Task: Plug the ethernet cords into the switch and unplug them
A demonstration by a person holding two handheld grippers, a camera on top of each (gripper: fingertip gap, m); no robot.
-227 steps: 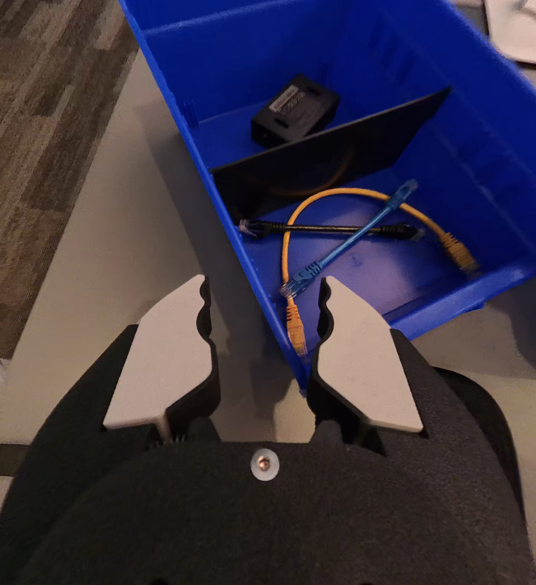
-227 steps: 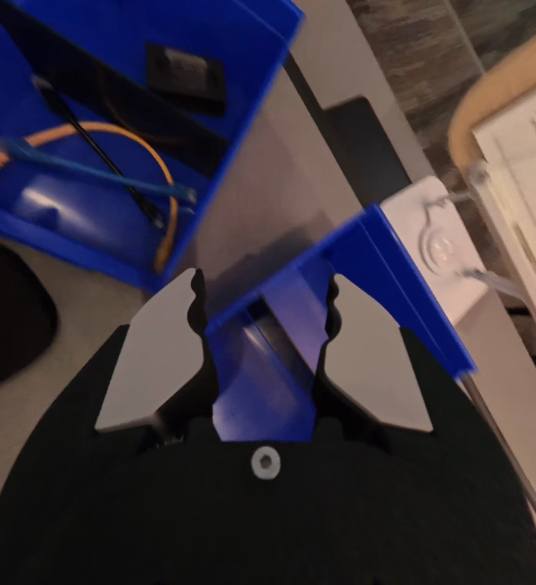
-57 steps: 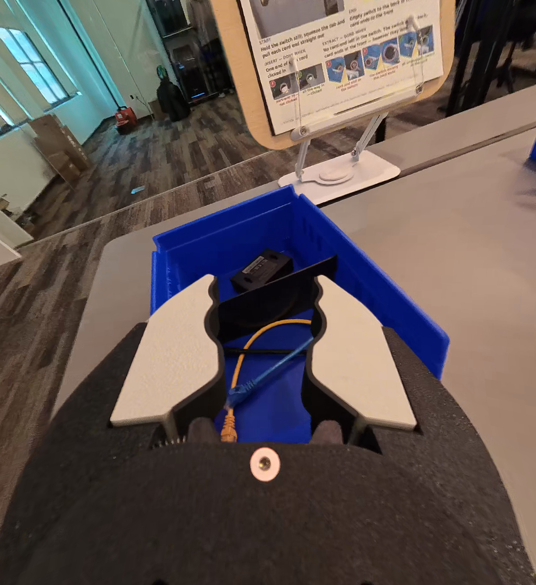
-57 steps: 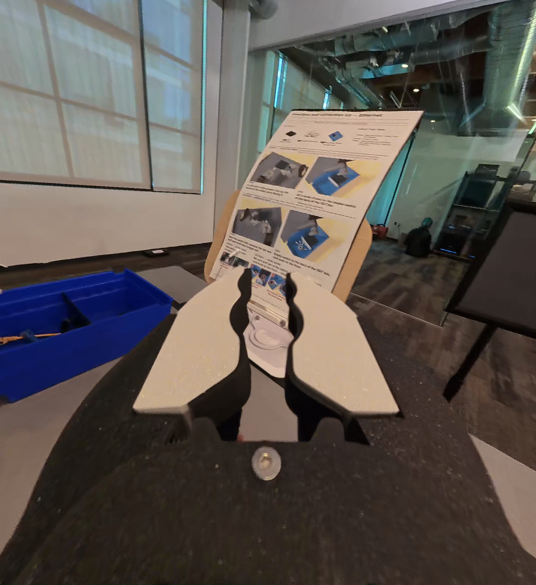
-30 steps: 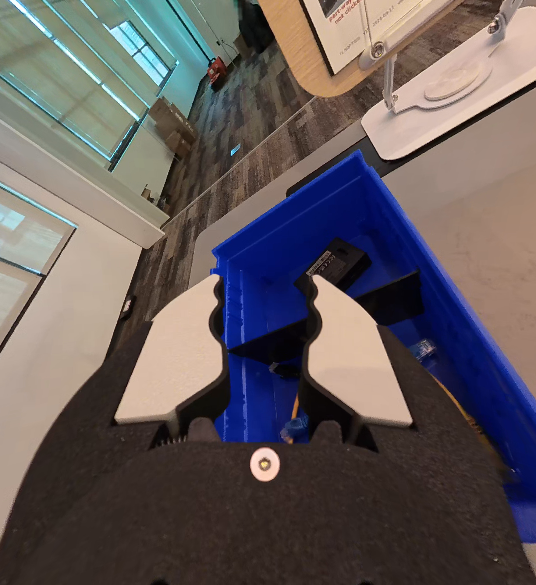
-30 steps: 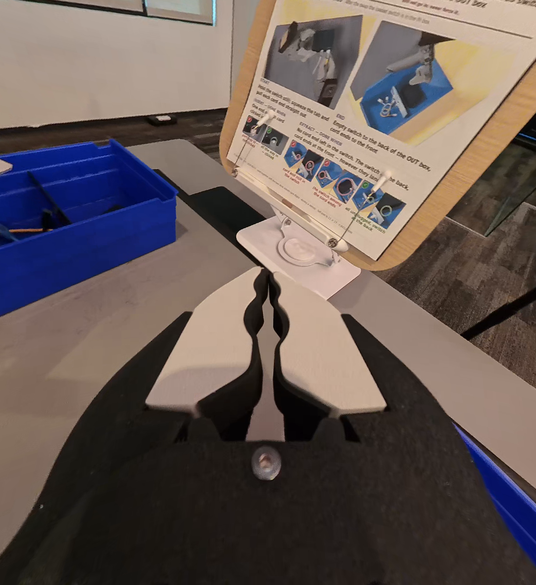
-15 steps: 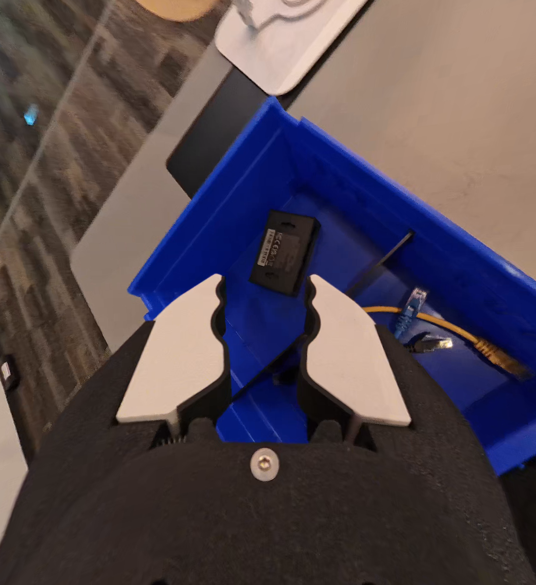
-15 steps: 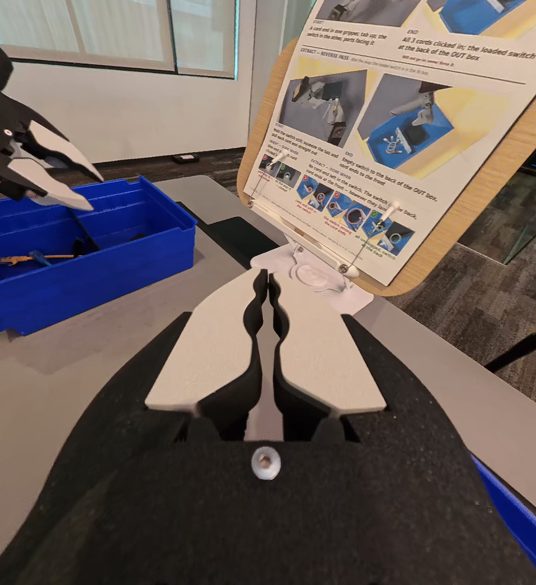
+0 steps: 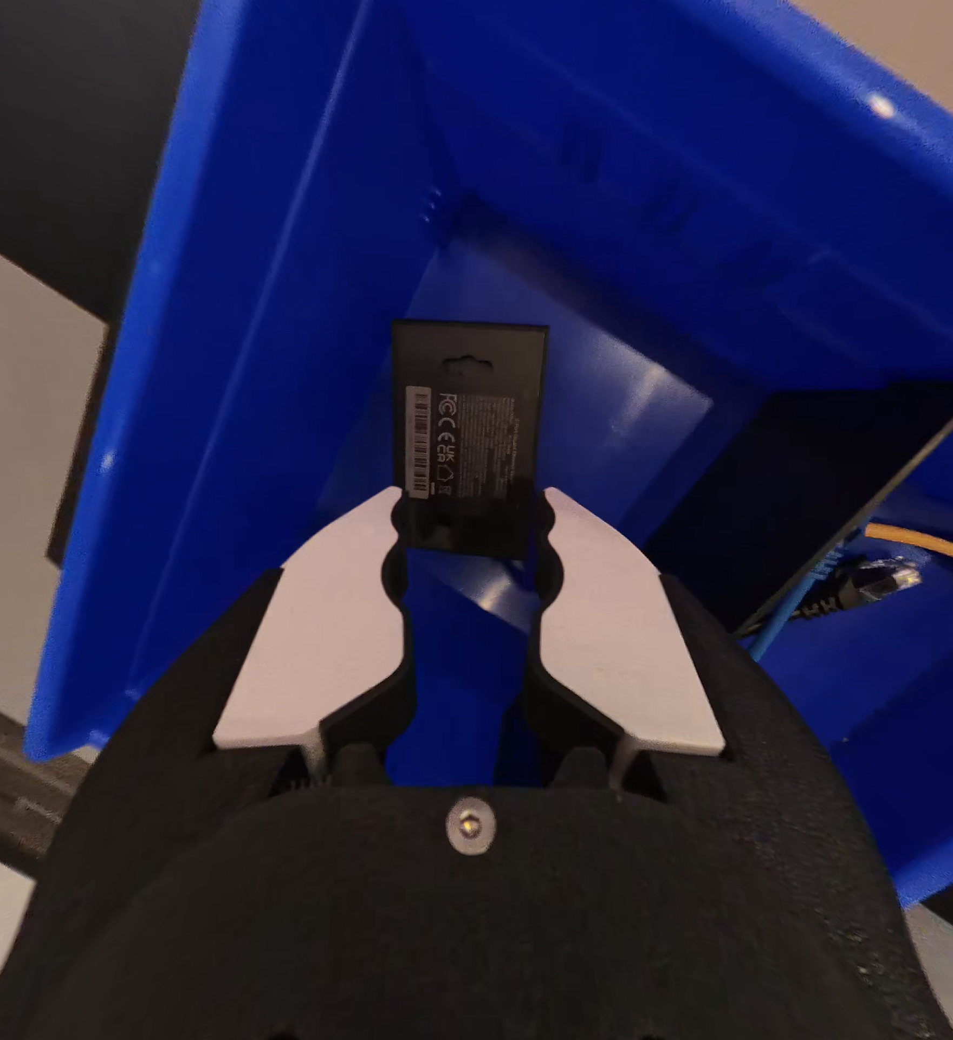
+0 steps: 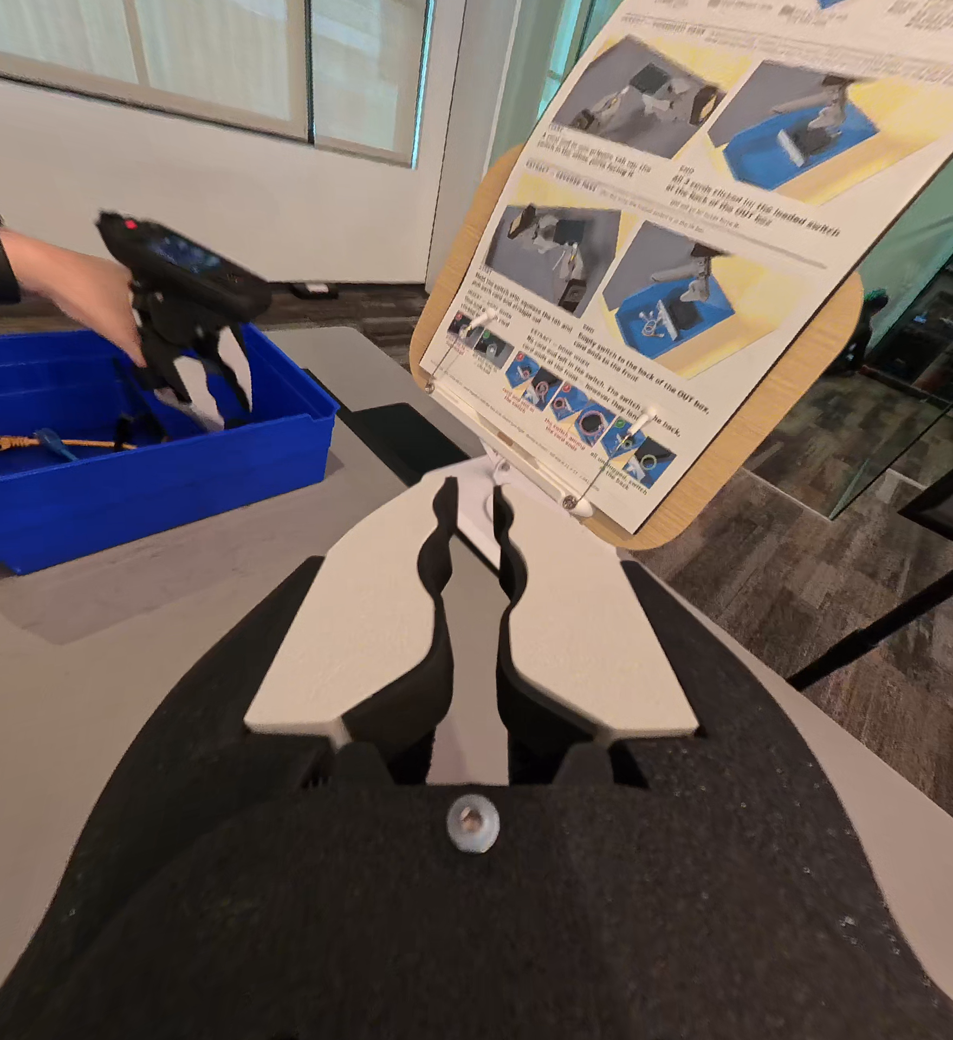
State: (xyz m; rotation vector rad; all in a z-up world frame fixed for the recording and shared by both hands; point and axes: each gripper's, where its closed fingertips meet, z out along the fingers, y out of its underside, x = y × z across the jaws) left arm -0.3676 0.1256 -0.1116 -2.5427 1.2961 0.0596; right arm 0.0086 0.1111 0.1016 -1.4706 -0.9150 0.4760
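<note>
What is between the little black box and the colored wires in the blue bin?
A thin black divider stands between the switch and the ethernet cords, splitting the blue bin into two compartments. The left wrist view shows it.

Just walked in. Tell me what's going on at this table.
A person is working two handheld grippers. The left gripper reaches down into the blue plastic bin, its fingers on either side of the near end of the small black rectangular switch; whether they grip it yet is unclear. The orange, blue and black ethernet cords lie loose beyond the black divider. The right gripper hovers empty and slightly open over the grey table.
</note>
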